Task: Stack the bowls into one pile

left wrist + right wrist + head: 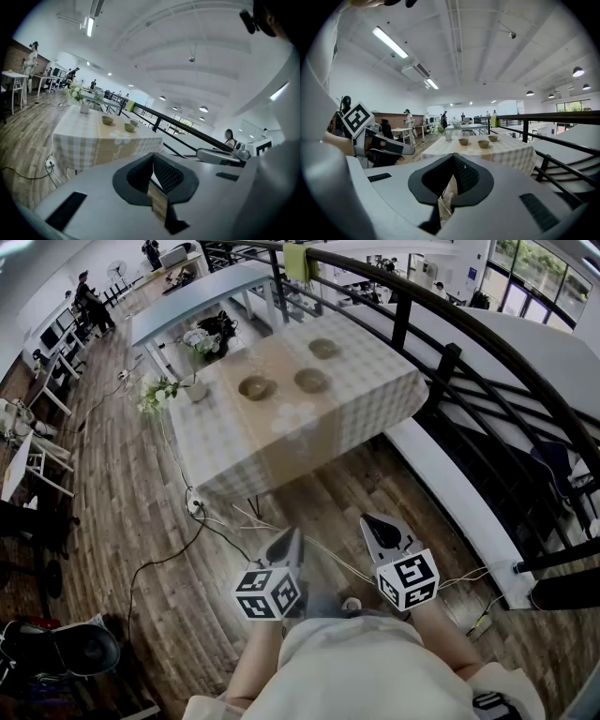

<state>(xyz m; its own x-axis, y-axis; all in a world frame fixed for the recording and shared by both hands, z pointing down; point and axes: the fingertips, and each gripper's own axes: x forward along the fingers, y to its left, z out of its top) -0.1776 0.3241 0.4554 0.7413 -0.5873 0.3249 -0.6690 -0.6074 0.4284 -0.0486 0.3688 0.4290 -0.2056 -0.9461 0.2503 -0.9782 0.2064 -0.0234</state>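
Three brownish bowls stand apart on the checked tablecloth [375,390] of a table some way ahead: one at the left [256,387], one in the middle [311,381], one farther back [323,349]. They also show small in the left gripper view [107,120] and the right gripper view [483,144]. My left gripper [288,538] and right gripper [373,524] hang side by side over the wooden floor, well short of the table. Both are shut with nothing between the jaws. Each gripper sees the other: the right gripper [220,156] and the left gripper [370,140].
A white vase of flowers [195,388] stands at the table's left corner. A black railing [450,362] runs along the right, with a white ledge [450,493] under it. Cables [178,549] lie on the floor. A long table [187,306] and people stand farther back.
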